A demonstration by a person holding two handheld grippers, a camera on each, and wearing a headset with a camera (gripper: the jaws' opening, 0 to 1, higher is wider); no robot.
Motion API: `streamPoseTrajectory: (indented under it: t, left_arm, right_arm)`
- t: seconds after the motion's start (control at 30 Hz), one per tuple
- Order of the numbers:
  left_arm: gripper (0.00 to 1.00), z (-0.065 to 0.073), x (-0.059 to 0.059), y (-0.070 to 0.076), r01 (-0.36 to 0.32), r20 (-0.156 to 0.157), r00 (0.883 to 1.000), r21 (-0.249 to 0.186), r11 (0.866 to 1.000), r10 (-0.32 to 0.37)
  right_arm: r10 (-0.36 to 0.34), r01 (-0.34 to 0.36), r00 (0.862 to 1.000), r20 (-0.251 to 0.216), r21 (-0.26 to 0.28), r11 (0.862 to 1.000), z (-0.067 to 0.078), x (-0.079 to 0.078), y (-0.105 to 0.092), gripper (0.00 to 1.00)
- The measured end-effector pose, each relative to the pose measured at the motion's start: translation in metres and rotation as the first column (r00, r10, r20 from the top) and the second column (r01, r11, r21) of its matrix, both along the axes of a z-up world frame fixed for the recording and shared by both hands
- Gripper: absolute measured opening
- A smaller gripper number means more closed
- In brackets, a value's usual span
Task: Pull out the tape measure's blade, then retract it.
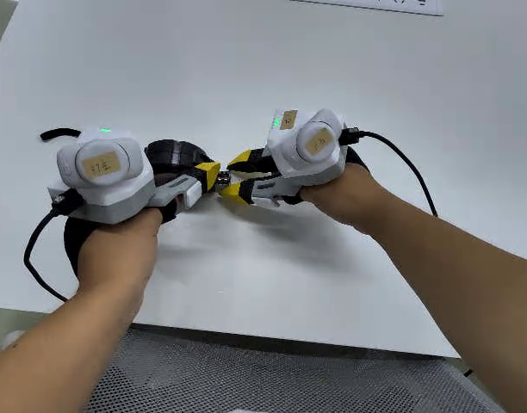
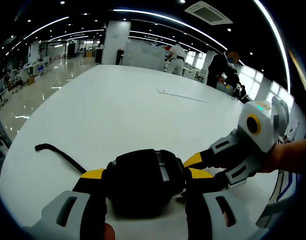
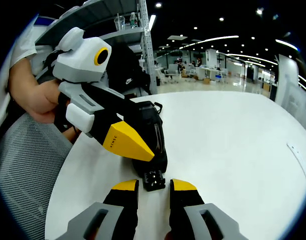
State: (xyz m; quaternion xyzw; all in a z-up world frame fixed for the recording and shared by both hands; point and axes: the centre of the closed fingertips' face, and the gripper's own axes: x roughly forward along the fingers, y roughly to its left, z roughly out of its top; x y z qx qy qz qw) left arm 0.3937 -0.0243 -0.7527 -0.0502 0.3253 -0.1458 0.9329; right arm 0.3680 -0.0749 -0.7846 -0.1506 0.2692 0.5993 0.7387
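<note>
Tape measure [image 1: 173,155]: black case, lying on the white table [image 1: 332,69] left of centre in the head view. Its black wrist strap [image 2: 58,152] trails across the table toward the left edge of the left gripper view.

Left gripper [image 2: 145,176]: jaws pressed against both sides of the case, which sits between the yellow tips at the bottom centre of that view. It is held in a hand [image 1: 117,254] at the lower left of the head view.

Right gripper [image 1: 236,175]: jaws parted by a narrow gap. In the right gripper view the blade's end tab [image 3: 154,179] sits between the two yellow tips at the bottom centre, with a sliver of table visible on each side. Contact with the tab cannot be confirmed. The tab sits close against the case mouth.

The two grippers face each other tip to tip, just beside one another, at the middle of the head view. A black cable [image 1: 401,159] leaves the right gripper toward the right edge.
</note>
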Motion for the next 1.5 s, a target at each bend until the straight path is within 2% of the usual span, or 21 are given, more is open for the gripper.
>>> streamPoseTrajectory:
  t: [0.4,0.47,0.57,0.73,0.8,0.87,1.13,1.33,1.5]
  left_arm:
    - [0.59,0.003,0.0,0.0,0.02,0.01,1.0,0.012,1.0,-0.02]
    - [0.6,0.003,-0.001,0.003,0.021,0.003,1.0,0.015,1.0,-0.021]
    - [0.6,0.006,-0.004,0.005,0.061,0.017,0.998,0.04,0.997,-0.061]
    - [0.62,0.01,-0.007,0.012,0.079,0.033,0.996,0.034,0.996,-0.08]
    - [0.62,0.008,-0.01,0.016,0.097,0.023,0.995,0.046,0.994,-0.098]
    - [0.63,0.008,-0.012,0.02,0.099,0.019,0.995,0.036,0.994,-0.1]
    - [0.63,0.017,-0.025,0.017,0.195,0.035,0.98,0.026,0.981,-0.196]
    - [0.65,0.023,-0.031,0.018,0.245,0.045,0.968,0.033,0.969,-0.246]
    - [0.65,0.029,-0.037,0.017,0.296,0.054,0.953,0.043,0.954,-0.298]
  right_arm:
    - [-0.02,0.02,1.0,0.0,0.0,1.0,0.004,0.0,-0.009,0.22]
    - [-0.03,0.03,1.0,0.005,0.003,1.0,0.006,0.0,-0.012,0.23]
    - [-0.051,0.051,0.999,0.003,0.017,0.999,0.012,-0.001,-0.018,0.24]
    - [-0.09,0.091,0.996,-0.005,0.031,0.995,0.017,-0.004,-0.028,0.27]
    - [-0.103,0.103,0.995,-0.01,0.029,0.994,0.019,-0.006,-0.032,0.28]
    - [-0.12,0.12,0.993,-0.01,0.033,0.992,0.022,-0.007,-0.036,0.31]
    - [-0.181,0.181,0.984,-0.01,0.036,0.983,0.032,-0.01,-0.053,0.41]
    - [-0.212,0.212,0.977,-0.006,0.026,0.977,0.035,-0.016,-0.067,0.46]
    - [-0.229,0.229,0.973,-0.003,0.017,0.973,0.039,-0.025,-0.078,0.49]
